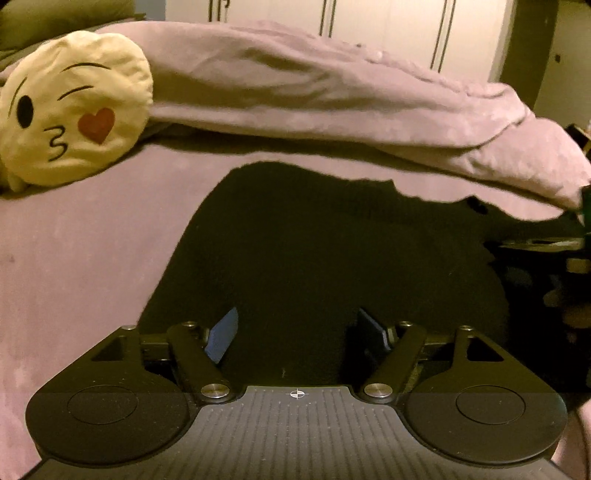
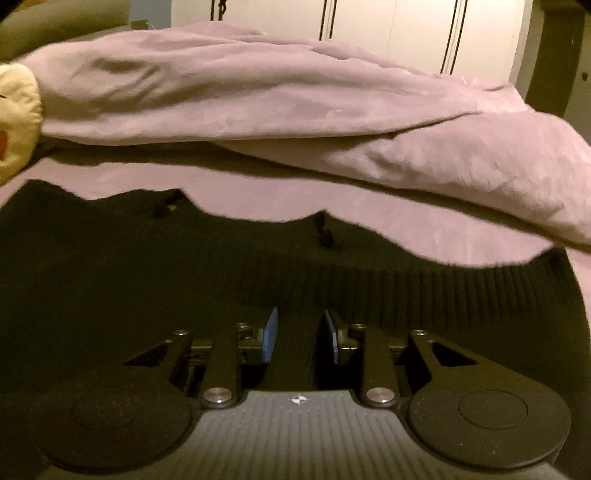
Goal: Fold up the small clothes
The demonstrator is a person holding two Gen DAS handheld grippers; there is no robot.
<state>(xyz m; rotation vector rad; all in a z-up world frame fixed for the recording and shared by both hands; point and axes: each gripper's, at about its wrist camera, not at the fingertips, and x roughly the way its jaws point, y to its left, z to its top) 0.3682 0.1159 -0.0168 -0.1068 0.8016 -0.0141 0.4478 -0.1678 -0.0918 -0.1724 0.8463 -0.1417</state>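
Note:
A black knitted garment [image 1: 314, 240] lies spread on the pink bed sheet [image 1: 74, 258]. It also shows in the right wrist view [image 2: 184, 266], with a ribbed band [image 2: 461, 291] at its right side and a scalloped far edge. My left gripper [image 1: 297, 332] is open, low over the garment's near part, with blue pads [image 1: 221, 336] apart. My right gripper [image 2: 300, 336] is open with a narrower gap, just above the ribbed knit; nothing is between its pads [image 2: 269, 341].
A bunched pink duvet [image 1: 332, 103] lies across the back of the bed, also in the right wrist view [image 2: 295, 110]. A yellow kissing-face emoji cushion [image 1: 70, 107] sits at the back left. White wardrobe doors [image 1: 369, 22] stand behind. Dark clutter [image 1: 546, 280] lies at the right edge.

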